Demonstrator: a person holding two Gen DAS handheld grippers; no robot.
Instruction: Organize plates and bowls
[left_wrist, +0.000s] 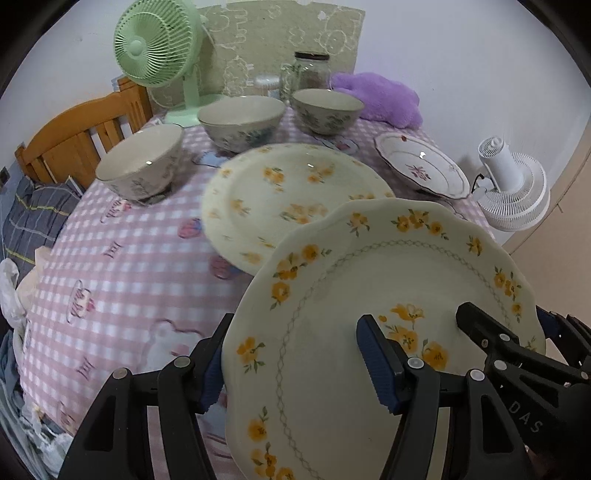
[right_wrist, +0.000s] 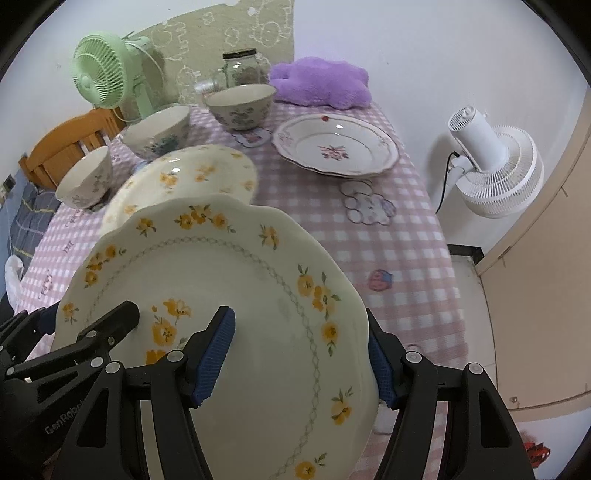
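Observation:
A scalloped cream plate with yellow flowers (left_wrist: 369, 280) (right_wrist: 221, 266) hangs tilted above the pink checked tablecloth (left_wrist: 122, 258), carried between both grippers. My left gripper (left_wrist: 295, 325) is shut on its left rim, one finger on top and one underneath. My right gripper (right_wrist: 298, 317) clamps the right rim the same way. Behind it a second yellow-flowered plate (left_wrist: 295, 192) (right_wrist: 184, 177) lies on the cloth. Three patterned bowls (left_wrist: 142, 162) (left_wrist: 240, 120) (left_wrist: 327, 110) stand in a row at the back left. A deep plate with pink flowers (left_wrist: 421, 166) (right_wrist: 336, 146) sits at the back right.
At the table's far end stand a green fan (left_wrist: 159, 44), a glass jar (left_wrist: 312, 70) and a purple cushion (left_wrist: 380, 98). A white fan (right_wrist: 491, 162) stands off the right edge. A wooden chair back (left_wrist: 74, 136) and bedding lie to the left.

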